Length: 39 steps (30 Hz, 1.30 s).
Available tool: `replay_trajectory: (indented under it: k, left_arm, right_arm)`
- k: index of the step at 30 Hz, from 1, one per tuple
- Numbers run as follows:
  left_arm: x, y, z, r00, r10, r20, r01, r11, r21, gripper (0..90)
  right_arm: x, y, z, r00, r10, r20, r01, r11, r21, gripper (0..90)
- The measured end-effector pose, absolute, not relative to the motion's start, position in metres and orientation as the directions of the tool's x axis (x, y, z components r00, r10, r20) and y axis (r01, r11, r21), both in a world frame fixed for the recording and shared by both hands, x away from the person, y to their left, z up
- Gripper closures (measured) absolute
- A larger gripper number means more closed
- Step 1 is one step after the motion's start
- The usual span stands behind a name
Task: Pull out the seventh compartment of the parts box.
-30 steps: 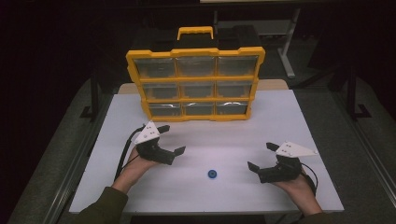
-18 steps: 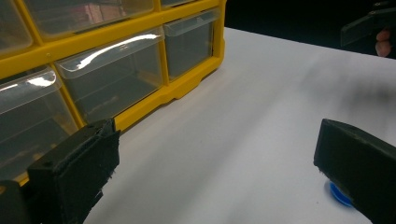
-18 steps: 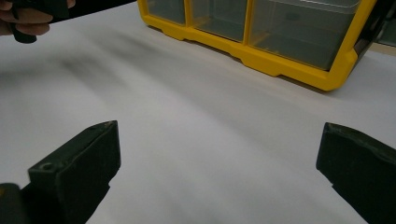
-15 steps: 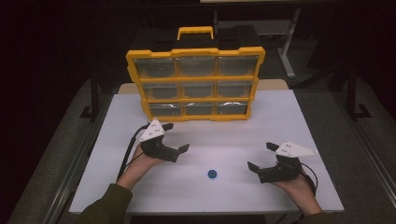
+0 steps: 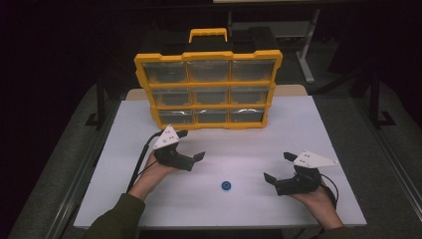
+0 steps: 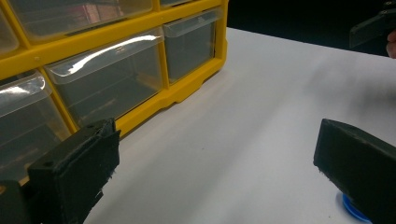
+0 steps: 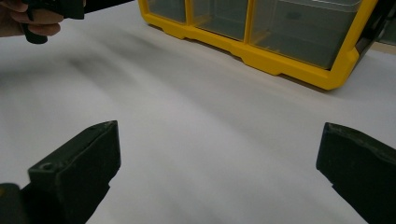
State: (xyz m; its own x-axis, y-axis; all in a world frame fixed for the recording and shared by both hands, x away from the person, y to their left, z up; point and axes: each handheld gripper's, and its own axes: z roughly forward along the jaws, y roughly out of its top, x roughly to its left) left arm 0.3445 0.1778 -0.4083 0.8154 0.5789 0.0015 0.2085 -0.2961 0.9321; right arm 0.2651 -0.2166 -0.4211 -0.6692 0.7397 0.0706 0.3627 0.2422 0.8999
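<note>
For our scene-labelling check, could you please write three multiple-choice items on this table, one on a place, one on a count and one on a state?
1. Where does the small blue disc lie?
A. on the white table between the two grippers
B. inside a drawer
C. on top of the organiser

2. How many clear drawers does the yellow organiser show?
A. four
B. six
C. nine

3. How are the jaws of the left gripper?
A. shut on the disc
B. open, holding nothing
C. shut on a drawer handle

Answers: 1 A, the high view shows it on bare tabletop between the left gripper and the right gripper. 2 C, three rows of three. 3 B, the left gripper view shows a wide gap with only table between.
</note>
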Motion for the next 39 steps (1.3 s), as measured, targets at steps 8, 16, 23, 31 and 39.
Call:
replay_trajectory:
  k: [8, 16, 23, 31, 39]
  left_arm:
    - [0.35, 0.174, -0.413, 0.815, 0.579, 0.011, 0.205, -0.305, 0.93, 0.0]
    - [0.352, 0.17, -0.421, 0.821, 0.571, -0.003, 0.222, -0.315, 0.923, 0.0]
    - [0.352, 0.171, -0.421, 0.816, 0.579, 0.01, 0.211, -0.313, 0.926, 0.0]
    - [0.35, 0.171, -0.422, 0.811, 0.584, 0.035, 0.194, -0.324, 0.926, 0.0]
    - [0.349, 0.17, -0.423, 0.81, 0.582, 0.075, 0.171, -0.357, 0.918, 0.0]
  right_arm:
    - [0.265, -0.216, -0.422, -0.672, 0.737, 0.071, 0.364, 0.245, 0.898, 0.0]
    - [0.265, -0.216, -0.423, -0.671, 0.738, 0.071, 0.368, 0.248, 0.896, 0.0]
    - [0.264, -0.216, -0.423, -0.667, 0.741, 0.075, 0.374, 0.246, 0.894, 0.0]
    - [0.265, -0.216, -0.424, -0.67, 0.738, 0.074, 0.372, 0.249, 0.894, 0.0]
    - [0.265, -0.215, -0.424, -0.674, 0.736, 0.072, 0.369, 0.251, 0.895, 0.0]
